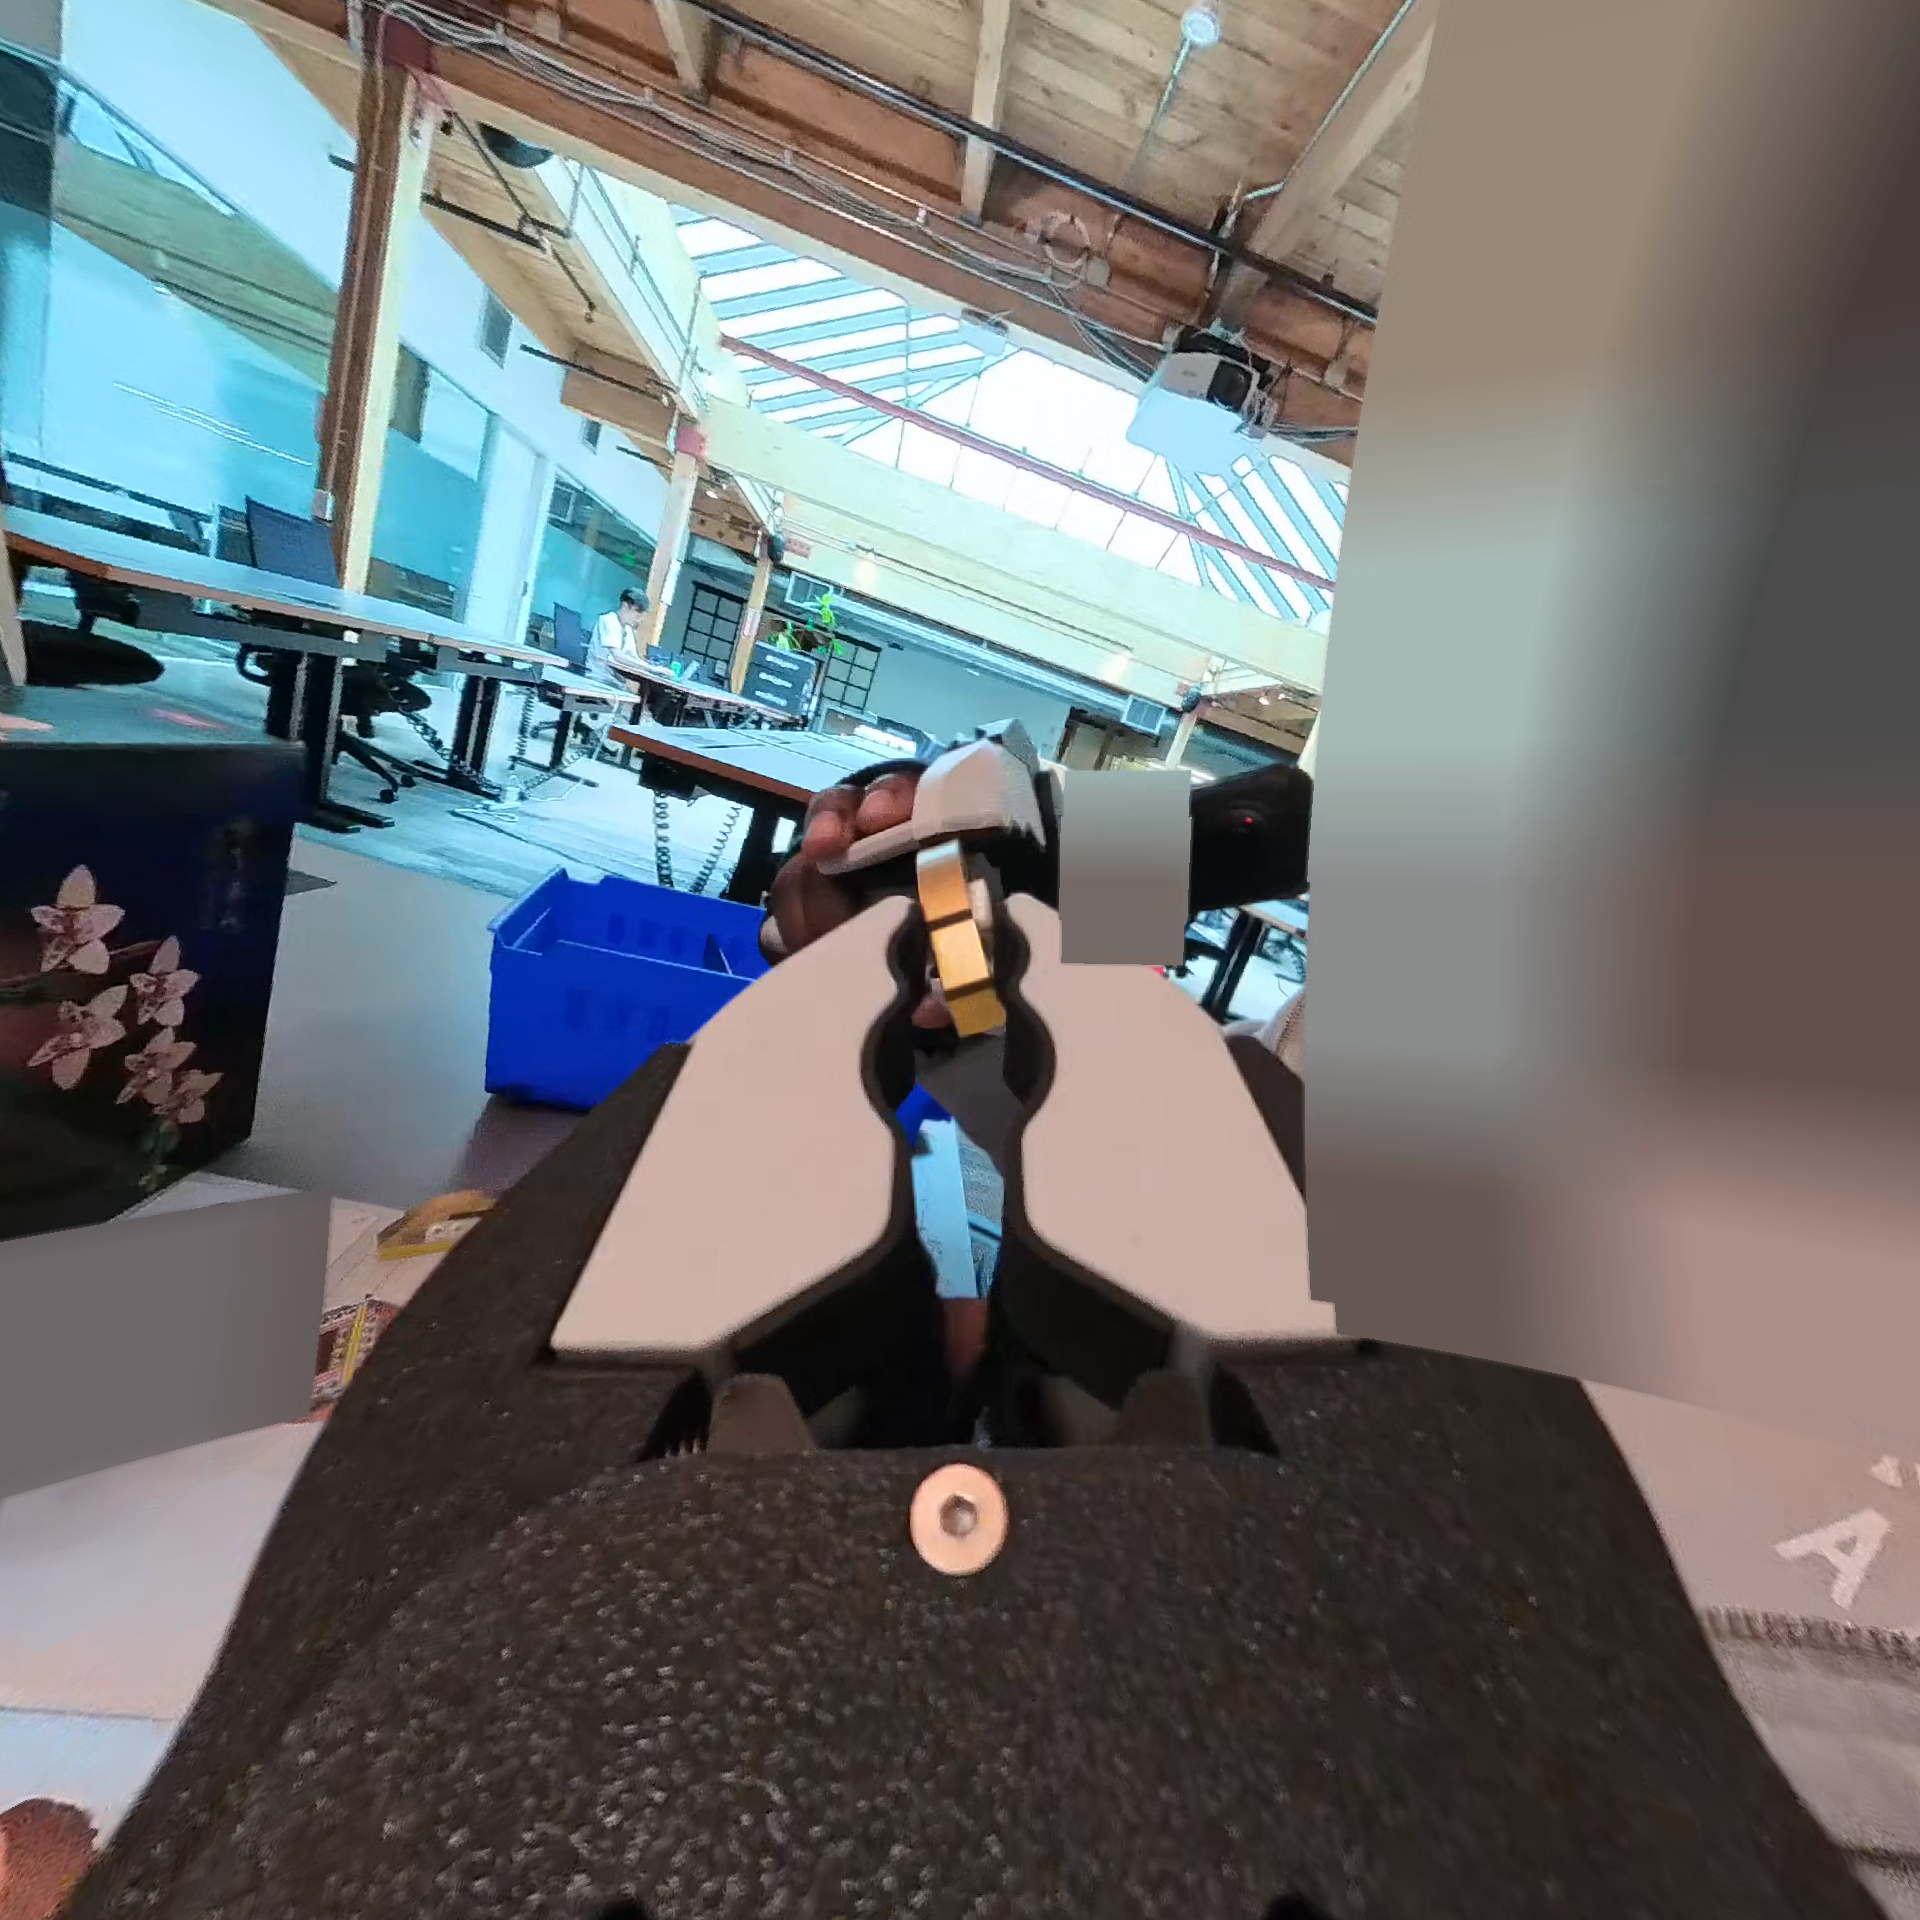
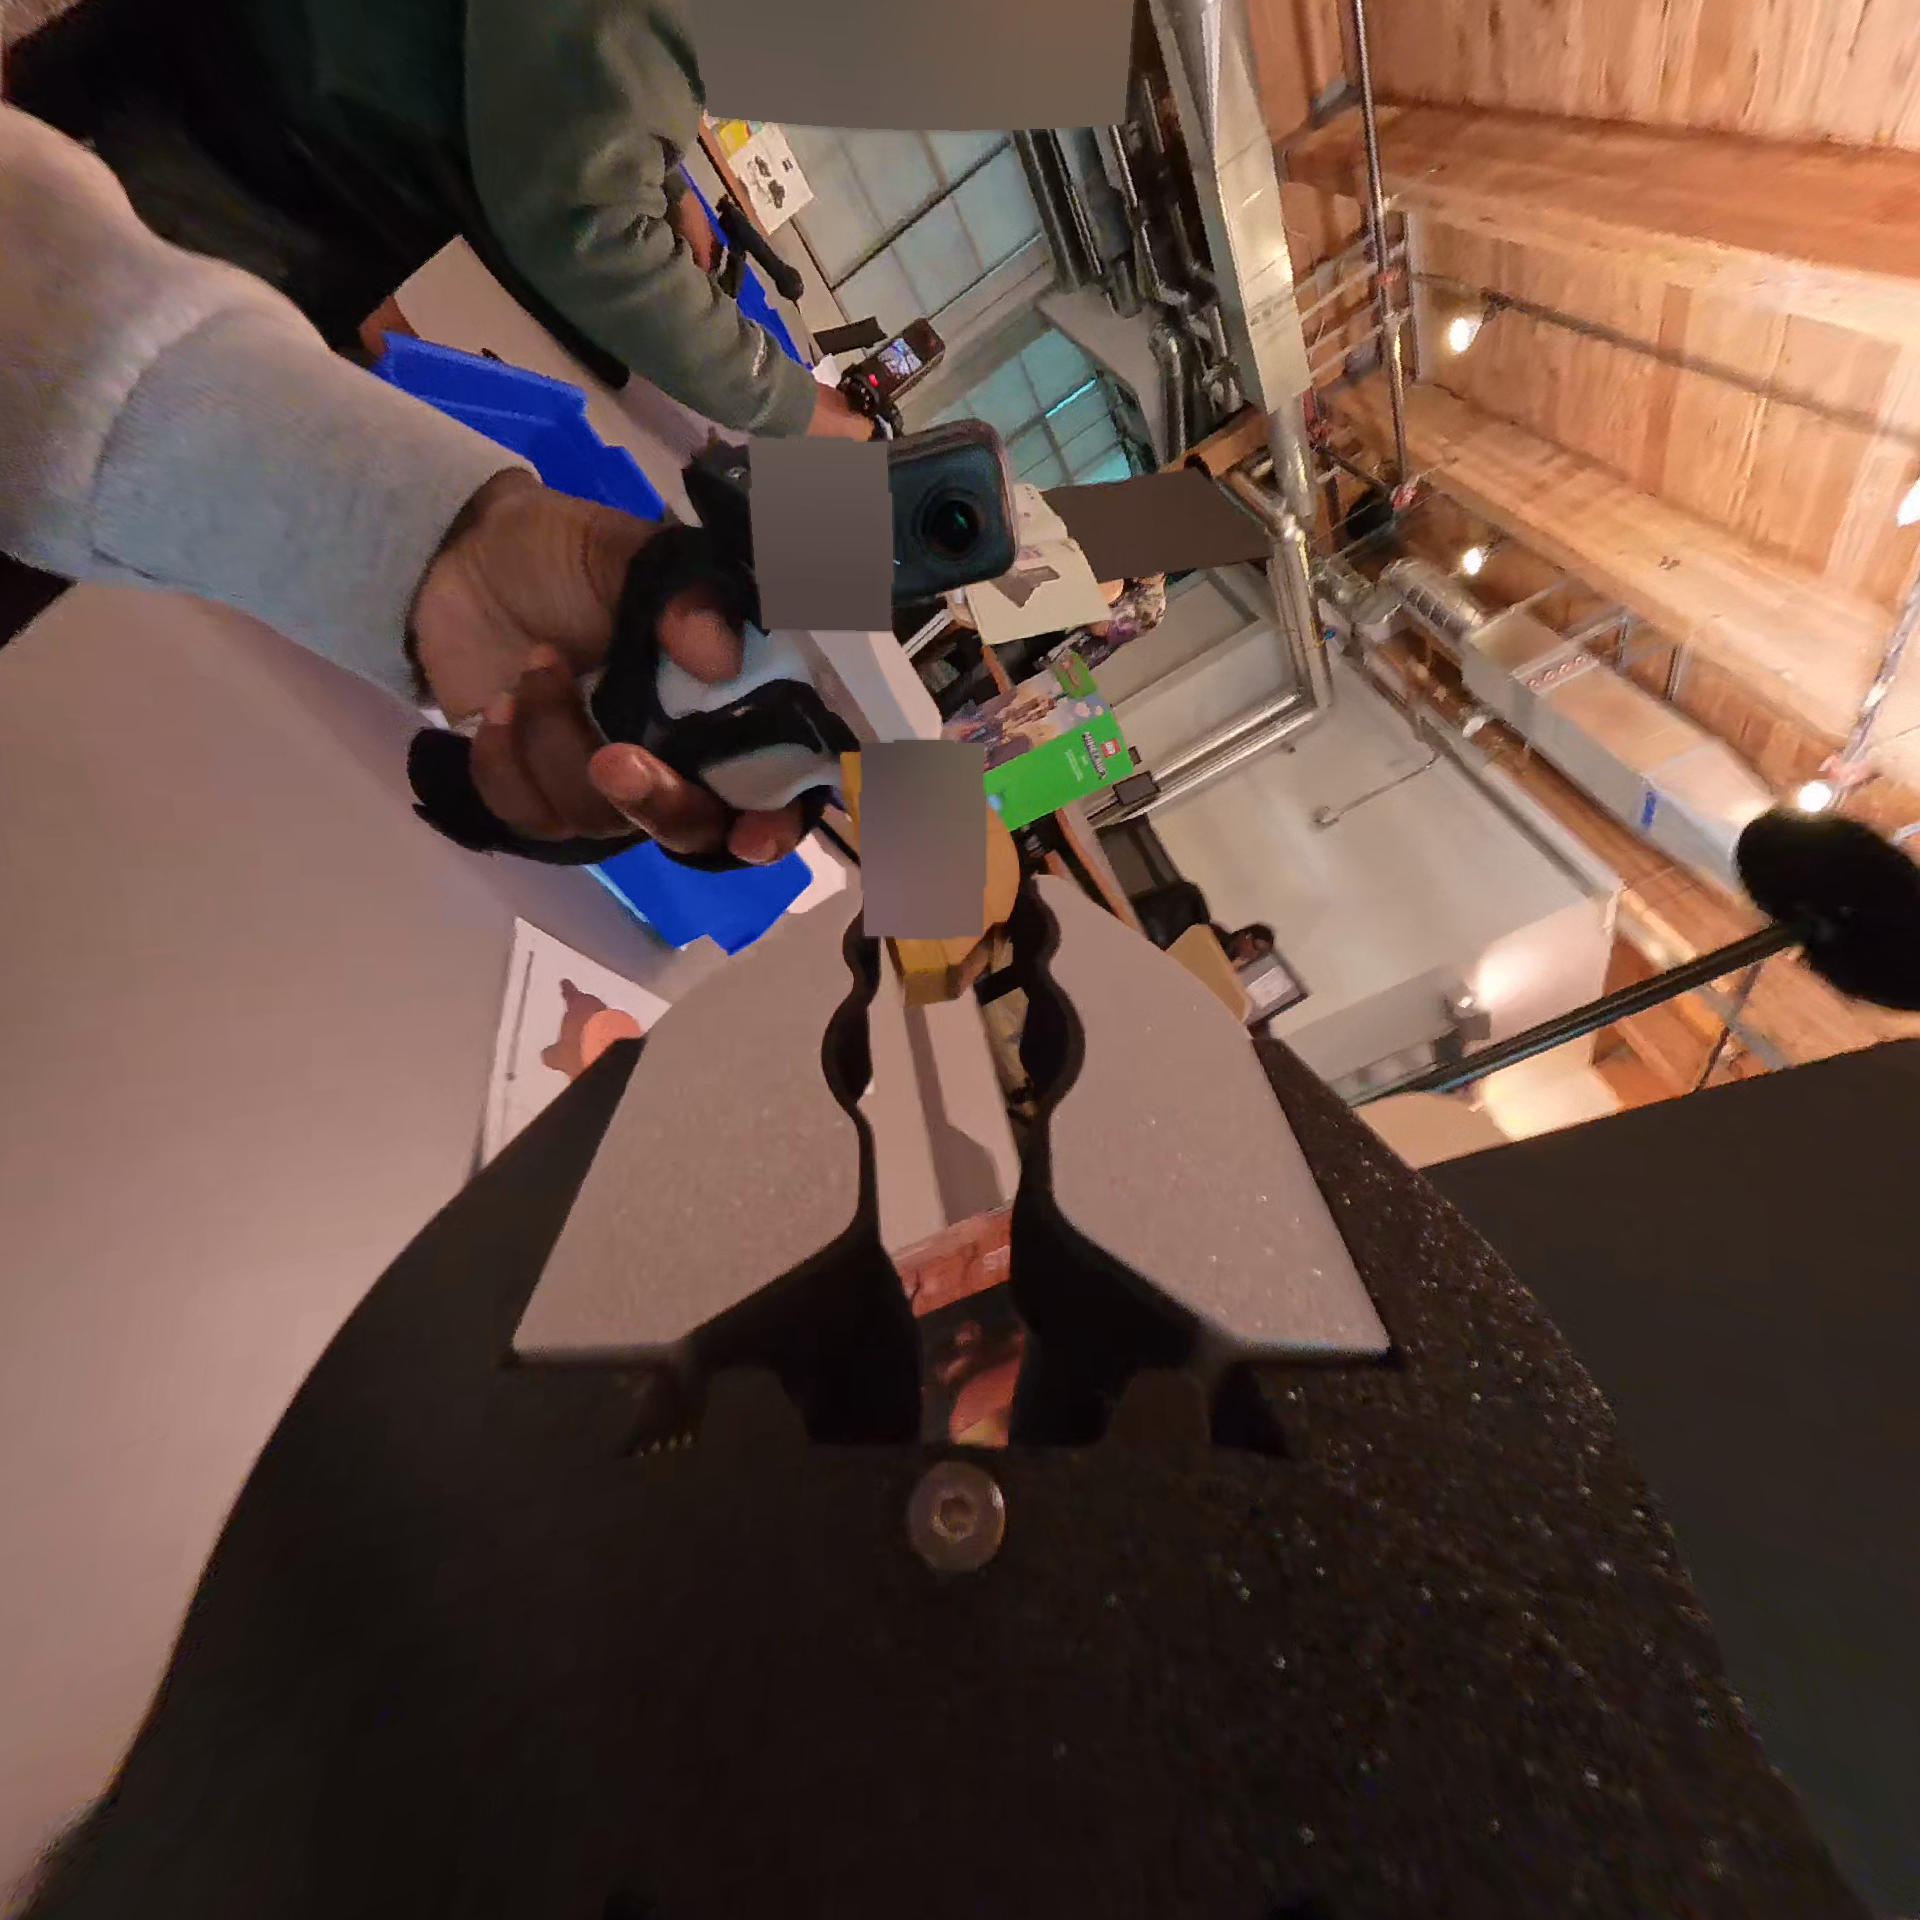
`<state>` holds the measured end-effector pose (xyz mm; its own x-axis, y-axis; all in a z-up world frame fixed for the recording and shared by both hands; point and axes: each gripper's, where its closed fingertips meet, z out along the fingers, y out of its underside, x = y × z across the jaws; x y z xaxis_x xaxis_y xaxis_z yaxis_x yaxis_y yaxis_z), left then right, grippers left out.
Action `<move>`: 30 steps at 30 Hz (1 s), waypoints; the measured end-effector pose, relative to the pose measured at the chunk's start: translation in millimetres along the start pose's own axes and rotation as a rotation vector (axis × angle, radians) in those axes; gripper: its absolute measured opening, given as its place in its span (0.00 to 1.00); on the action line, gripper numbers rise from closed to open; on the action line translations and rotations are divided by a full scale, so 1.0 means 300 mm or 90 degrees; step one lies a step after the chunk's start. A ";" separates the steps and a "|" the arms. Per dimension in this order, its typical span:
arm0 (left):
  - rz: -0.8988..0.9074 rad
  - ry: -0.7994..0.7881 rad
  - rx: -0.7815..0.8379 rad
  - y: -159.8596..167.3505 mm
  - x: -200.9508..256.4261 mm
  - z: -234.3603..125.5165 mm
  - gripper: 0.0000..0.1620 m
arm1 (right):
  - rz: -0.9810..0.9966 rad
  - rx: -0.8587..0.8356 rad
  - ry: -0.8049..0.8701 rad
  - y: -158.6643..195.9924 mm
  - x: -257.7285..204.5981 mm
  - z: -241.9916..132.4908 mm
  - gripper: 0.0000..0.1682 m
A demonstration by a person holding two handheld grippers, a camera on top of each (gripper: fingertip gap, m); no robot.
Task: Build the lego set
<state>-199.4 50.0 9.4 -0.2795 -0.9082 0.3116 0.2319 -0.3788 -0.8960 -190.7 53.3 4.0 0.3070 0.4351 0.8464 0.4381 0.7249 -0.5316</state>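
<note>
Your left gripper [image 1: 956,961] has its fingers [image 1: 800,1122] drawn close, with a narrow gap between the tips, and a small tan and gold lego piece [image 1: 958,951] sits in that gap, pinched at the tips and tilted slightly. Just past it, the other gripper [image 1: 971,800] meets the top end of the same piece, with your hand [image 1: 831,862] wrapped round its handle and its camera [image 1: 1247,831] facing back at you. Farther left, a blue bin [image 1: 613,987] stands on the grey worktop [image 1: 395,997], and at the near left edge is a dark box with flowers printed on it [image 1: 114,977]. Printed sheets [image 1: 358,1320] lie on the worktop below the box.

Your right gripper [image 2: 951,961] also has its fingers [image 2: 748,1143] nearly together, and a yellow-tan lego piece [image 2: 935,971] shows between the tips; a patch covers its upper part, so you cannot tell how firmly it is held. Beyond the tips, your left hand [image 2: 540,665] in a pale sleeve [image 2: 208,416] grips the opposite gripper, whose camera [image 2: 951,514] looks toward you. A blue bin [image 2: 717,894] lies behind that hand, a green box [image 2: 1060,764] stands farther off, and another person in a green sleeve [image 2: 623,208] stands at the far side of the worktop [image 2: 208,883]
</note>
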 end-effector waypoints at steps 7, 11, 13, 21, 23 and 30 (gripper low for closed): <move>0.186 -0.039 -0.063 0.086 -0.019 -0.014 0.07 | 0.531 0.011 -0.113 0.042 0.001 -0.101 0.23; 0.251 -0.006 -0.120 0.155 0.011 0.024 0.07 | 0.560 -0.055 -0.193 0.039 -0.090 -0.087 0.21; 0.258 0.007 -0.127 0.172 0.013 0.042 0.07 | 0.504 -0.105 -0.217 0.053 -0.136 -0.082 0.14; 0.220 -0.048 -0.126 0.186 -0.078 0.061 0.15 | 0.528 -0.170 -0.189 0.141 -0.131 -0.102 0.07; 0.230 -0.059 -0.136 0.195 -0.090 0.048 0.13 | 0.516 -0.184 -0.201 0.159 -0.148 -0.087 0.07; 0.204 -0.276 -0.163 0.201 -0.285 -0.035 0.04 | 0.424 -0.352 -0.172 0.389 -0.094 -0.051 0.16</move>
<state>-171.3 106.6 -74.6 0.1860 -0.9803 0.0664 -0.0052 -0.0686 -0.9976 -135.4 117.5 -82.4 0.4629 0.8340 0.3002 0.6055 -0.0502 -0.7942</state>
